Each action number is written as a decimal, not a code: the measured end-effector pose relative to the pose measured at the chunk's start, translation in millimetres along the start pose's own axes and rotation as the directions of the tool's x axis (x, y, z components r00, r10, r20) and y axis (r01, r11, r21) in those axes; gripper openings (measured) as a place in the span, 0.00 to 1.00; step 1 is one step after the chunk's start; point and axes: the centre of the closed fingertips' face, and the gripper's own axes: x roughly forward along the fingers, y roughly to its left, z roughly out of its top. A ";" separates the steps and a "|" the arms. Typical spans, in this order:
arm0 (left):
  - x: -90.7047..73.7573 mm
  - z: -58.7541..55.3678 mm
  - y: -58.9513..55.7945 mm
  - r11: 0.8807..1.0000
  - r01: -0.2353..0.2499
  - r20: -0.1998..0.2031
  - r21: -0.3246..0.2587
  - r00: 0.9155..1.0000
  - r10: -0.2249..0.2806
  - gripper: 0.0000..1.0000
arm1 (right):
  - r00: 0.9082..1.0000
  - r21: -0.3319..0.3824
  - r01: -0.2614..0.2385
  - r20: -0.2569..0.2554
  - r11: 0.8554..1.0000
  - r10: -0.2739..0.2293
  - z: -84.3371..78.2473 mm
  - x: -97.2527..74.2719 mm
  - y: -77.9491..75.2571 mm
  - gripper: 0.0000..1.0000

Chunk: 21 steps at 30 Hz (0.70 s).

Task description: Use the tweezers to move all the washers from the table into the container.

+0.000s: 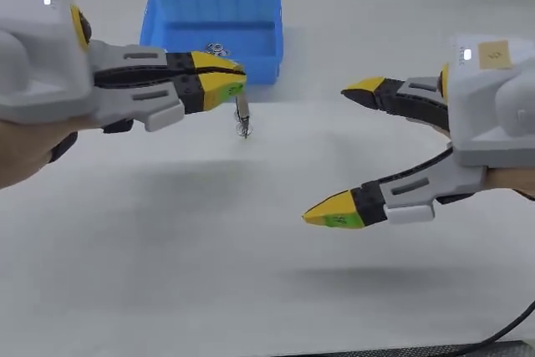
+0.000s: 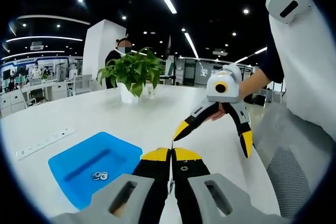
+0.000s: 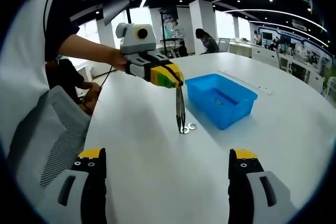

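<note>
My left gripper (image 1: 238, 85) (image 2: 171, 153) is shut on metal tweezers (image 1: 242, 116) that hang tips-down to the white table. In the right gripper view that gripper (image 3: 176, 80) holds the tweezers (image 3: 179, 106) with their tips at two washers (image 3: 188, 128) lying on the table, beside the blue container (image 3: 239, 109). I cannot tell whether the tips grip one. The blue container (image 1: 171, 18) (image 2: 68, 169) sits just behind the tweezers and holds a few washers (image 1: 217, 49) (image 2: 100, 175). My right gripper (image 1: 338, 152) (image 3: 167, 156) is open and holds nothing, to the right of the tweezers.
A potted plant (image 2: 134, 74) and a power strip (image 2: 44, 142) sit on the far part of the table. A black cable (image 1: 501, 336) crosses the near right corner by the table's front edge. A mesh chair (image 3: 47, 140) stands beside the table.
</note>
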 end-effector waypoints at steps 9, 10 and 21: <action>-7.8 -2.9 1.9 0.999 0.049 -0.075 -0.008 0.996 -0.050 0.04 | 0.995 -0.048 -0.094 0.008 0.994 0.095 23.8 36.9 -0.6 0.90; -7.9 -3.8 1.5 0.998 0.057 -0.079 -0.014 0.995 -0.058 0.04 | 0.995 -0.051 -0.102 -0.002 0.993 0.102 22.9 40.5 -1.6 0.88; -5.0 -5.3 -0.8 0.995 0.100 -0.106 -0.011 0.989 -0.100 0.04 | 0.986 -0.081 -0.161 -0.056 0.984 0.157 32.3 70.1 -13.0 0.47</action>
